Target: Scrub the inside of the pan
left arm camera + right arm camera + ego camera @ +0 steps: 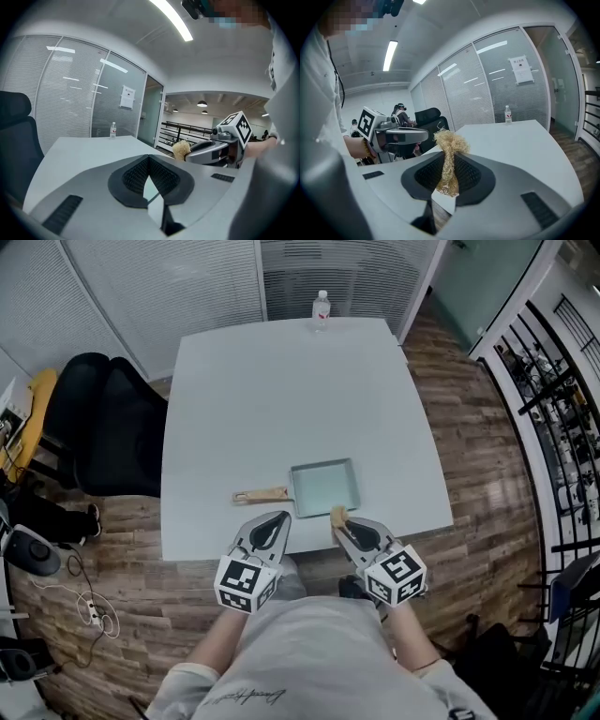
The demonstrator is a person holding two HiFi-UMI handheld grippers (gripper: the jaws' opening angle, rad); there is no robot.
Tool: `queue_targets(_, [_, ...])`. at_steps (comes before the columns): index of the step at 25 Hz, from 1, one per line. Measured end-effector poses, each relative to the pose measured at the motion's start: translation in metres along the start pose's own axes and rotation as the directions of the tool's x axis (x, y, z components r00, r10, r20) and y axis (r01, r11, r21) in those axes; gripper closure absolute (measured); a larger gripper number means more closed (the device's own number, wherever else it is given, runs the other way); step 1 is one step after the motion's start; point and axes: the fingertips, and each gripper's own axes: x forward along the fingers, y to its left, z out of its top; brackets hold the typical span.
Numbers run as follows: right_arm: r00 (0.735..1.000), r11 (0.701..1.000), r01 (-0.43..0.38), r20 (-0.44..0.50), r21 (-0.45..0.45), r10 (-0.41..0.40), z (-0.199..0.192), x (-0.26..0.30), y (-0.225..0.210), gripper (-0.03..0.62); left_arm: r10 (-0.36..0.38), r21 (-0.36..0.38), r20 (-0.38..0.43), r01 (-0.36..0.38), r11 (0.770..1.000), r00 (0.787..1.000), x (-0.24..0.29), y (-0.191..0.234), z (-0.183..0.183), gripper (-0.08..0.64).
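the right tongs (448,161) pinch a tan fibrous scrubbing tuft (450,140); the left tongs (149,160) are closed on nothing. best to pin the wooden handle (262,495) with the left, then press the tuft flat. the shallow square pale-green metal pan (324,489) lies just ahead of both tips and looks clean.

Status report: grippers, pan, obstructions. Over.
Left gripper shut, empty. Right gripper shut on fibre scrubber, just short of pan. Pan flat on table, nothing inside. Bottle far off.
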Motion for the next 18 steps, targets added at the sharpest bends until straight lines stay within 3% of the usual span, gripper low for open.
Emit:
queue_targets(11, [0.999, 0.999, 0.033, -0.037, -0.003, -0.033, 0.014, 0.022, -0.022, 0.515, -0.024, 0.006, -0.014, 0.024, 1.000, 1.000, 0.022, 0.033, 0.011, 0.549])
queue_targets(18, [0.997, 0.999, -0.024, -0.080, -0.022, 0.022, 0.019, 0.032, -0.040, 0.515, 0.018, -0.020, -0.020, -0.019, 1.000, 1.000, 0.036, 0.037, 0.015, 0.549])
